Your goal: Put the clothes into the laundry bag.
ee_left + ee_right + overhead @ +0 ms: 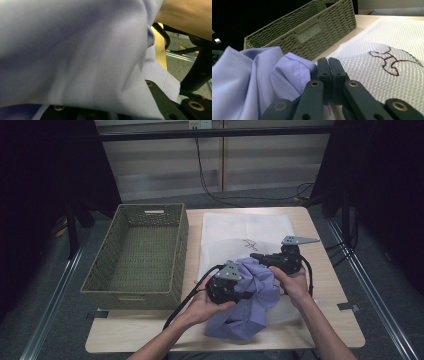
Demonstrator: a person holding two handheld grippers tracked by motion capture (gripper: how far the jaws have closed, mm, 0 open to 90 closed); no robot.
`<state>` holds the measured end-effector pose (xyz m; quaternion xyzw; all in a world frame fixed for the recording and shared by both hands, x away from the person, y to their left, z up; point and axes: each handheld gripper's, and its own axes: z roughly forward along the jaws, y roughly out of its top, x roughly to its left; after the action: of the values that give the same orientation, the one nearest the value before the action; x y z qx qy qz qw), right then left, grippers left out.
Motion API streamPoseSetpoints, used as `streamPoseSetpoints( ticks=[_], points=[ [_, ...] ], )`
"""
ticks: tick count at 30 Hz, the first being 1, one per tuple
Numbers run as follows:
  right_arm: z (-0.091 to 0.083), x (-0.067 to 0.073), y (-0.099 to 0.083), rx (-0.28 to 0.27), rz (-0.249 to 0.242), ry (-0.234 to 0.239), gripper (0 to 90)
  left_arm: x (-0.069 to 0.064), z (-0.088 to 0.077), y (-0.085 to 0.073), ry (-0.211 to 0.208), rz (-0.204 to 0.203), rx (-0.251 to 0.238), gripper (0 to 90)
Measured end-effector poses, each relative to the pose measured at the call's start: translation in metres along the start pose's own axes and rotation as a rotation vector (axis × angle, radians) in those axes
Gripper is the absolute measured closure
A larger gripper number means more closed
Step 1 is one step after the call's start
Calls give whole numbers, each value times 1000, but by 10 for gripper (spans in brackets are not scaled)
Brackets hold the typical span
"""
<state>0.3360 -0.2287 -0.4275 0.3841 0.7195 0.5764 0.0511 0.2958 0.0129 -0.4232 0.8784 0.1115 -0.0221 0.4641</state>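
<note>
A crumpled lilac cloth [255, 307] lies bunched on a white mesh bag [235, 232] at the table's near middle. My left gripper [247, 295] pushes into the cloth's left side. In the left gripper view the cloth [75, 50] drapes over the jaws and hides them. My right gripper [254, 256] points left at the top of the bundle. In the right gripper view its jaws [328, 67] are pressed together, with a fold of the cloth [249, 80] drawn in at the left jaw. The mesh bag [374, 82], with a brown stitched mark, bulges to their right.
A green woven basket [150, 209], nothing in it, stands left of the bag, its handle side [312, 32] facing the right gripper. Bare wooden table [325, 285] runs along the right and near edges. Black cables trail from both grippers.
</note>
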Motion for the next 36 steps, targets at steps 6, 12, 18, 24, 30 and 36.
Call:
streamPoseSetpoints(
  ticks=[6, 12, 18, 24, 30, 36],
  points=[
    [-2, 0, 0, -4, -3, -2, 889, 4, 6, -6, 2, -32, 18, 822],
    [0, 0, 0, 5, -5, -2, 890, 5, 12, -8, 1, -22, 43, 822],
    [-2, 0, 1, -4, -7, -4, 889, 5, 22, -9, 4, -27, 61, 822],
    [-4, 1, 1, -8, -8, 1, 890, 7, 32, -11, 2, -45, 72, 822],
    [-8, 2, 1, -12, -4, -6, 889, 14, 42, -14, 8, -67, 91, 822],
    [-15, 3, 0, -16, -5, -7, 889, 19, 54, -20, 24, -100, 117, 821]
  ],
)
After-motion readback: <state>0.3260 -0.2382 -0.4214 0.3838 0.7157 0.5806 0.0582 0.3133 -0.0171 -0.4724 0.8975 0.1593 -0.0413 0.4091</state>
